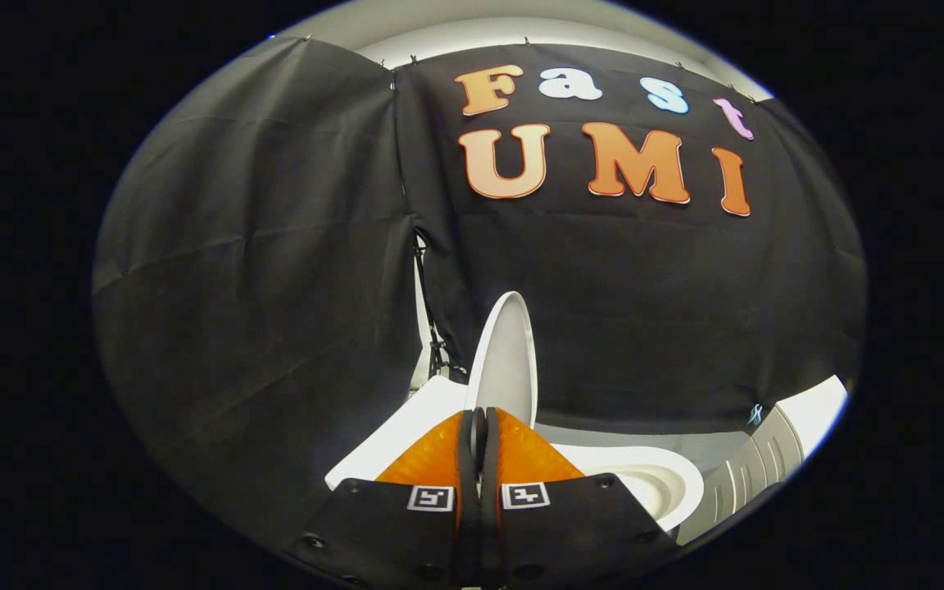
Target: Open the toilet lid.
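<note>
I am looking out along the tongs (479,418), and their fingers are sitting pressed together, narrow, with only a thin dark slit between them. Whether the lower edge of the lid (507,360) is pinched in that slit or merely standing right behind the tips I cannot tell, since the tips are covering the spot where they would meet.

Just ahead of the tips the lid is rising almost straight up, edge-on to me and leaning slightly right, its long axis running up and away from the tongs. Its pale face is turning toward the right, over the bowl (652,479). That is the relation I am steering by: the lid is lying dead ahead and above the fingertips, so any further swing has to carry it up and back toward the wall (619,311) behind it, and not sideways.

To the right of the fingers and a little beyond them the bowl is showing its open rim, so I am judging the lid already well raised and the task nearly done. To the left of the fingers a flat white part of the toilet is slanting back toward the lid.

Farther right a white ribbed object (767,459) is standing well apart from the bowl. Behind everything the black cloth wall is hanging.
</note>
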`<action>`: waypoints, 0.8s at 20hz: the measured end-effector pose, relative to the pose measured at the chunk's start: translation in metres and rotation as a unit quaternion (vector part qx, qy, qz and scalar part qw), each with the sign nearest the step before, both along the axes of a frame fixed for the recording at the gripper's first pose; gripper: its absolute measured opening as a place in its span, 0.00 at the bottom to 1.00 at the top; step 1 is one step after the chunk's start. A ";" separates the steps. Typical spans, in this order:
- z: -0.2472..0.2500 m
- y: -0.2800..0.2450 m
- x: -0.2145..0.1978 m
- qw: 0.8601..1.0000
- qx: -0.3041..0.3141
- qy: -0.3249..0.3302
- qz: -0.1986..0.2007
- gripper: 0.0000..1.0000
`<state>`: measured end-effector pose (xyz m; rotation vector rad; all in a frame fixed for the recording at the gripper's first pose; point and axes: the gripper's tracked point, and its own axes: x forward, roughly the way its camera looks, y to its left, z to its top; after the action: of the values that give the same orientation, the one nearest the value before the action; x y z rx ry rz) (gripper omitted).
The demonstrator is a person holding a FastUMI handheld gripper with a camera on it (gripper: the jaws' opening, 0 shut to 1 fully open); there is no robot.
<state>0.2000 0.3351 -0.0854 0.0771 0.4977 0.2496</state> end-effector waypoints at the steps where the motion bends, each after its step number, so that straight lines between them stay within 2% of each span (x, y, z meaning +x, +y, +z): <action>1: 0.001 0.008 0.000 1.000 -0.005 -0.002 0.006 0.08; 3: 0.000 0.026 -0.002 0.999 -0.026 -0.010 0.021 0.08; 8: -0.010 0.073 -0.005 0.989 -0.112 -0.031 0.087 0.08; 12: -0.018 0.095 -0.009 0.981 -0.154 -0.050 0.103 0.08; 16: -0.026 0.108 -0.011 0.975 -0.187 -0.059 0.100 0.08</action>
<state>0.1886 0.4431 -0.1113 -0.3560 0.4268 0.3506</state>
